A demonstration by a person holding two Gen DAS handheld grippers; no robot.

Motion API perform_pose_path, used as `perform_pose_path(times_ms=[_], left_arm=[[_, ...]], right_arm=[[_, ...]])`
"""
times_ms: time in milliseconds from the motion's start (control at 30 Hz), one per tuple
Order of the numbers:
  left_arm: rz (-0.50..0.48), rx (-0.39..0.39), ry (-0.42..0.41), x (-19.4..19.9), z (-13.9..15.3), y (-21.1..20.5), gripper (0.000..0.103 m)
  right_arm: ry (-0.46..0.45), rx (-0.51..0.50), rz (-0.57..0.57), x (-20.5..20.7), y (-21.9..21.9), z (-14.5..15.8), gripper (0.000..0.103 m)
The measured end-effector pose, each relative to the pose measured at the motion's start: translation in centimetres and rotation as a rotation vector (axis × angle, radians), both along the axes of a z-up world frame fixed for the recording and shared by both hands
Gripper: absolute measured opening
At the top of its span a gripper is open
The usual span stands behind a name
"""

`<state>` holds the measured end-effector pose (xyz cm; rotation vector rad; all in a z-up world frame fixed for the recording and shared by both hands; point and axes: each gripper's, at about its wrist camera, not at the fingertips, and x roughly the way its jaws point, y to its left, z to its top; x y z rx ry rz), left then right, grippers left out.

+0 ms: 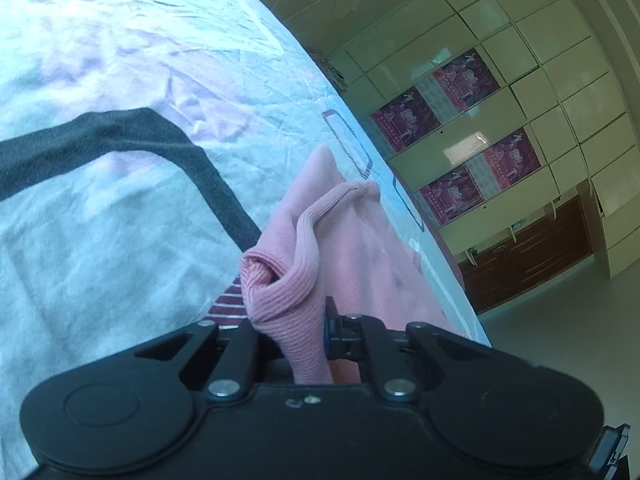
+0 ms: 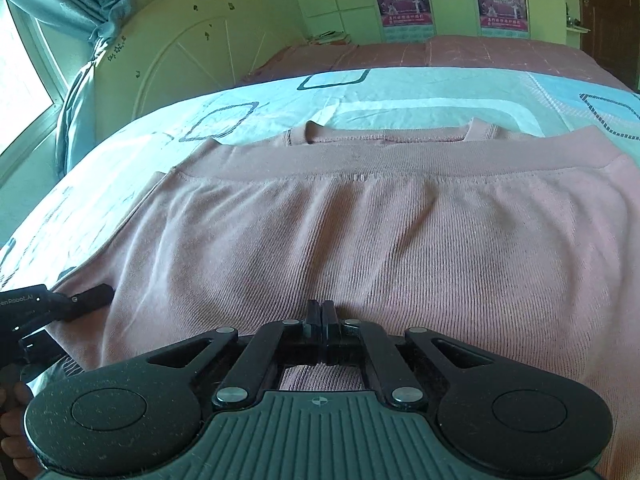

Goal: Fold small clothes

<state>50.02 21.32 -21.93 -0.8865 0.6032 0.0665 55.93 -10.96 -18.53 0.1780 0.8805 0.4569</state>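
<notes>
A pink knit garment lies spread on the bed, its ribbed band turned toward the far side. My right gripper is shut on the garment's near edge, jaws pressed together. My left gripper is shut on a bunched ribbed edge of the same pink garment, which rises in folds out of the jaws and hides the fingertips. The left gripper also shows in the right wrist view, at the garment's left side.
The bed sheet is light blue with square outlines. A white cloth with a dark band and a striped red piece lie left of the left gripper. A white headboard, curtain and cabinets surround the bed.
</notes>
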Motion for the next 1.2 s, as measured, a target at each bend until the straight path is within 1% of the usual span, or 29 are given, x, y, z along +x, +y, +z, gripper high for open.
perform_pose_path(times_ms=[100,133,200,233,267,333,367,467,567,600,633,667,700,733,767,800,833,867,900,933,967,1000,1033,1067,1133,1167,1200], left_arm=[[0.0,0.04,-0.022,0.0,1.5,-1.0,0.007],[-0.008,0.065,-0.036,0.1,2.3,-1.6,0.007],[-0.047,0.151,-0.064,0.5,4.6,-3.8,0.007],[-0.07,0.17,-0.078,0.7,5.5,-4.8,0.007],[-0.108,0.199,-0.094,1.1,6.7,-6.4,0.007],[-0.184,0.268,-0.119,1.9,8.9,-10.3,0.007],[-0.215,0.283,-0.13,2.3,9.6,-11.9,0.007],[-0.333,0.347,-0.151,3.6,11.5,-18.9,0.007],[-0.455,0.394,-0.146,4.6,11.8,-26.3,0.007],[-0.497,0.413,-0.138,4.9,11.3,-28.9,0.009],[-0.543,0.416,-0.109,5.3,10.5,-31.3,0.011],[-0.617,0.415,-0.048,5.9,9.3,-34.0,0.031],[-0.695,0.426,0.013,6.4,8.2,-36.2,0.059],[-0.731,0.47,0.063,6.4,7.3,-37.9,0.067],[-0.726,0.51,0.069,5.8,7.1,-38.7,0.063],[-0.726,0.506,0.037,5.1,7.5,-38.7,0.064],[-0.716,0.478,-0.011,4.5,8.2,-37.7,0.065],[-0.687,0.471,-0.03,4.3,8.8,-36.6,0.066],[-0.647,0.484,-0.041,4.1,9.4,-35.3,0.064],[-0.61,0.508,-0.046,4.3,9.8,-33.9,0.064],[-0.578,0.533,-0.046,4.5,9.9,-32.6,0.062],[-0.54,0.564,-0.036,5.1,10.2,-31.3,0.062],[-0.518,0.57,-0.016,5.8,10.2,-30.0,0.062],[-0.5,0.571,-0.001,6.3,9.9,-28.7,0.057],[-0.513,0.57,0.036,7.6,9.0,-27.3,0.055],[-0.52,0.569,0.062,8.3,8.6,-26.8,0.045],[-0.531,0.563,0.085,8.8,7.9,-26.2,0.039]], right_arm=[[-0.007,0.019,0.022,0.1,-0.5,-0.2,0.0],[-0.012,0.023,0.035,0.1,-0.7,-0.2,0.0],[-0.038,0.044,0.037,-0.2,-1.5,0.5,0.0],[-0.079,0.084,0.019,-0.7,-2.7,1.2,0.0],[-0.101,0.14,-0.004,-1.1,-4.3,1.8,0.0],[-0.126,0.209,-0.068,-1.9,-8.0,2.9,0.0],[-0.142,0.219,-0.102,-2.3,-9.9,3.5,0.0],[-0.165,0.238,-0.188,-3.4,-16.2,4.8,0.0],[-0.157,0.26,-0.271,-4.4,-22.3,5.7,0.0],[-0.141,0.288,-0.292,-4.7,-24.4,5.8,0.0],[-0.122,0.322,-0.3,-5.0,-26.3,5.7,0.0],[-0.107,0.348,-0.308,-5.3,-27.8,5.5,0.0],[-0.097,0.356,-0.321,-5.6,-29.0,5.4,0.0],[-0.084,0.35,-0.342,-5.7,-30.1,5.4,0.017],[-0.079,0.353,-0.369,-6.1,-31.1,5.3,0.065],[-0.101,0.372,-0.387,-6.7,-32.0,5.3,0.083],[-0.114,0.398,-0.369,-6.9,-32.9,5.5,0.085],[-0.108,0.404,-0.359,-7.0,-33.3,5.5,0.076],[-0.098,0.417,-0.351,-7.0,-33.4,5.4,0.067],[-0.077,0.444,-0.333,-6.6,-33.4,5.2,0.048],[-0.06,0.468,-0.312,-6.2,-33.1,5.0,0.044],[-0.052,0.473,-0.294,-5.9,-32.7,4.9,0.044],[-0.044,0.471,-0.266,-5.4,-31.9,4.8,0.044],[-0.03,0.473,-0.237,-4.9,-31.1,4.6,0.044],[0.0,0.456,-0.189,-3.7,-29.1,4.0,0.044],[0.01,0.437,-0.172,-3.1,-28.3,3.7,0.044],[0.025,0.419,-0.164,-2.5,-27.5,3.3,0.044]])
